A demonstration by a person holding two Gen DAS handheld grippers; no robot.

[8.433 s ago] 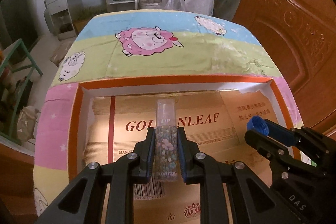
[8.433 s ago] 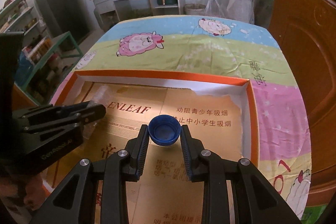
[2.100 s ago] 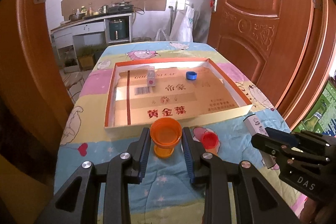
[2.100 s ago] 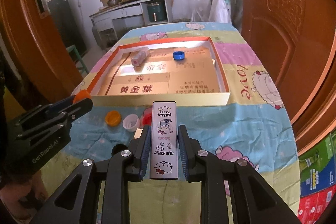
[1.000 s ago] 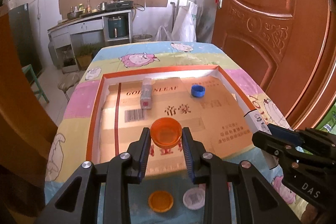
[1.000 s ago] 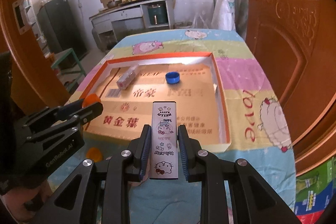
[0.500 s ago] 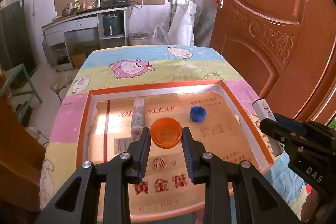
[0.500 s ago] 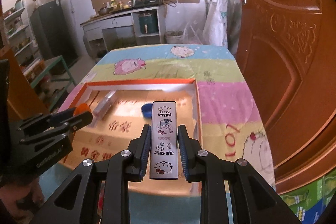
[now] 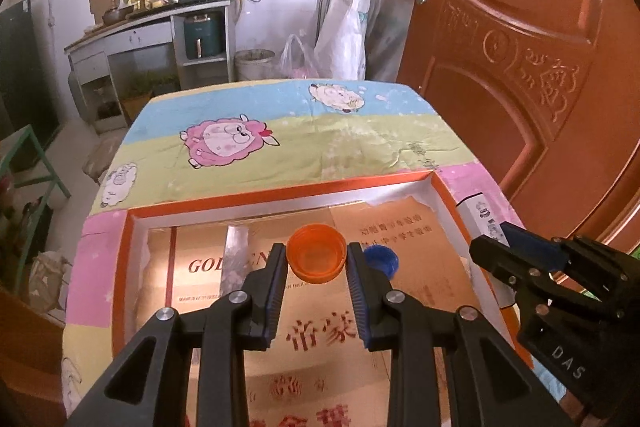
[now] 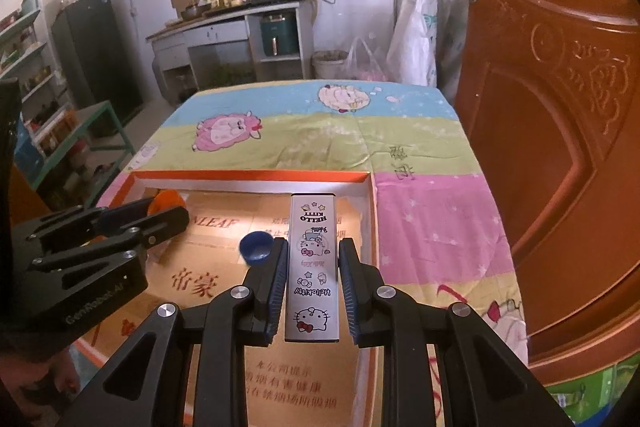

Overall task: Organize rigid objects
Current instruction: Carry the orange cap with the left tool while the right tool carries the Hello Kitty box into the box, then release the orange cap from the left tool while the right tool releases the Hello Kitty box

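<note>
a shallow tray (image 9: pixel 256 202) lies on the tabletop (image 9: pixel 320 131); inside it a bottle cap (image 9: pixel 385 259) sits right of a tube (image 9: pixel 236 259).

Door (image 9: pixel 520 75): we see carved brown wood, right of the tool.
Kitchen counter (image 9: pixel 148 27): far ahead, we spot pots on it.
Plastic bags (image 9: pixel 344 31): white, ahead by the wall.
Green stool (image 9: pixel 28 155): far left.

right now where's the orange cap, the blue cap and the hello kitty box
orange cap (image 9: pixel 317 258), left wrist view, on its hollow inside
blue cap (image 10: pixel 256 246), right wrist view, on its open inside
hello kitty box (image 10: pixel 313 267), right wrist view, middle of its printed face
</note>
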